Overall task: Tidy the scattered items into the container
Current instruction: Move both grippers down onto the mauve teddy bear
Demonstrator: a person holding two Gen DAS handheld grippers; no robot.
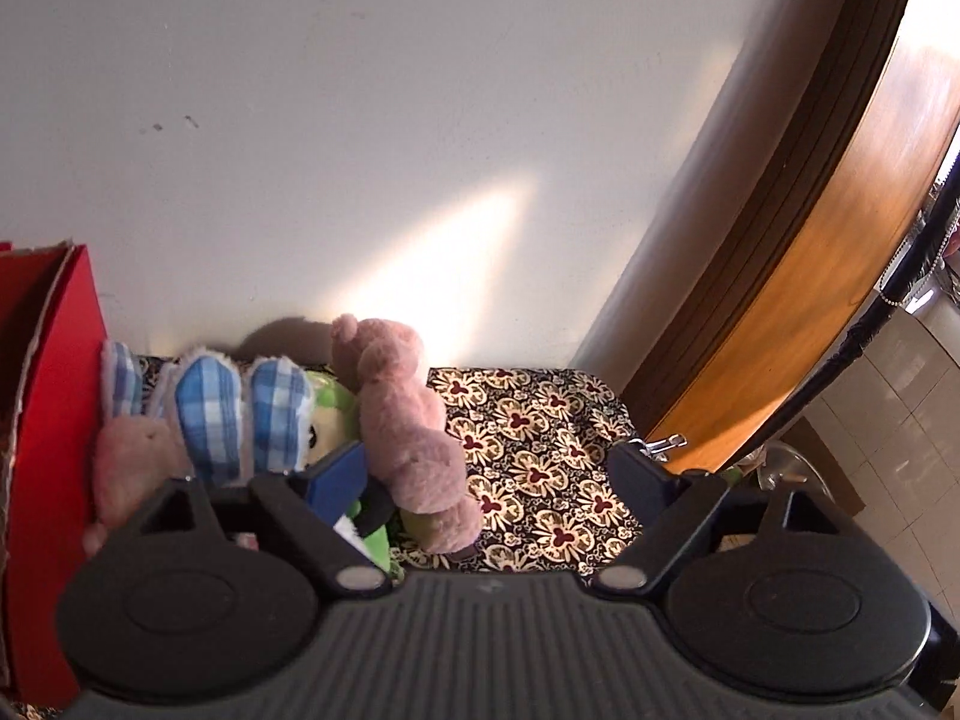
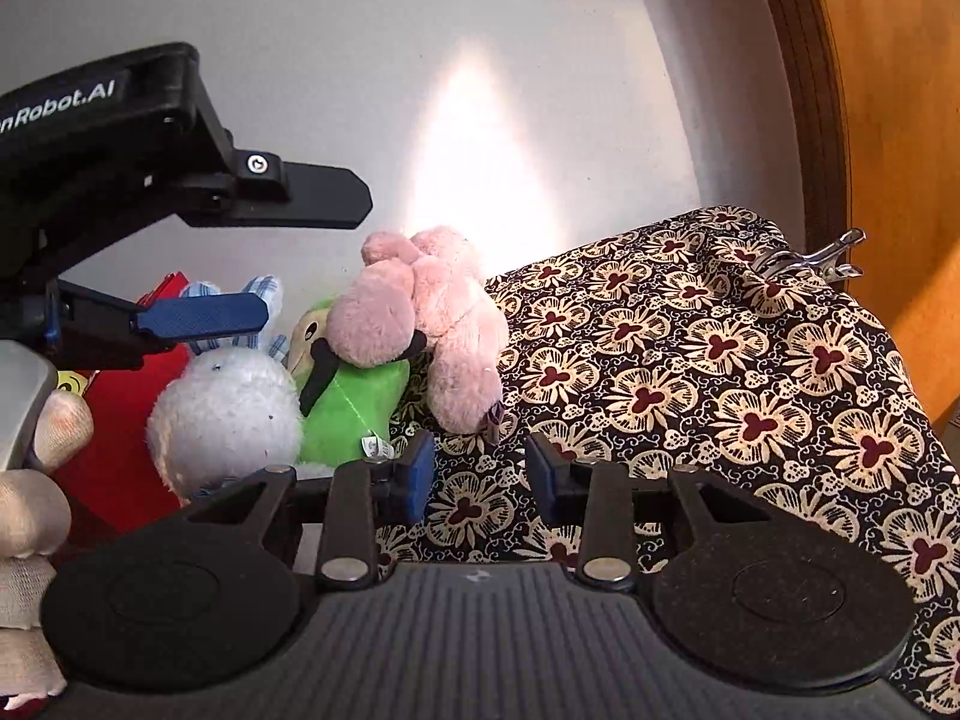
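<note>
A heap of soft toys lies against the wall on a floral cloth (image 1: 540, 450): a pink plush (image 1: 402, 420) on top of a green plush (image 1: 336, 402), and a white bunny with blue checked ears (image 1: 210, 414). A red box (image 1: 54, 396) stands left of them. My left gripper (image 1: 486, 474) is open wide, its left finger over the toys. In the right wrist view the pink plush (image 2: 420, 312), green plush (image 2: 354, 402) and bunny (image 2: 228, 420) sit ahead left. My right gripper (image 2: 480, 468) is open and empty, low over the cloth (image 2: 720, 390) just before the pink plush.
A pale wall rises right behind the toys. A wooden door (image 1: 840, 240) stands at the right beyond the cloth's edge. A metal clip (image 2: 810, 258) holds the cloth's far right corner. The left gripper's body (image 2: 120, 180) hangs over the toys in the right wrist view.
</note>
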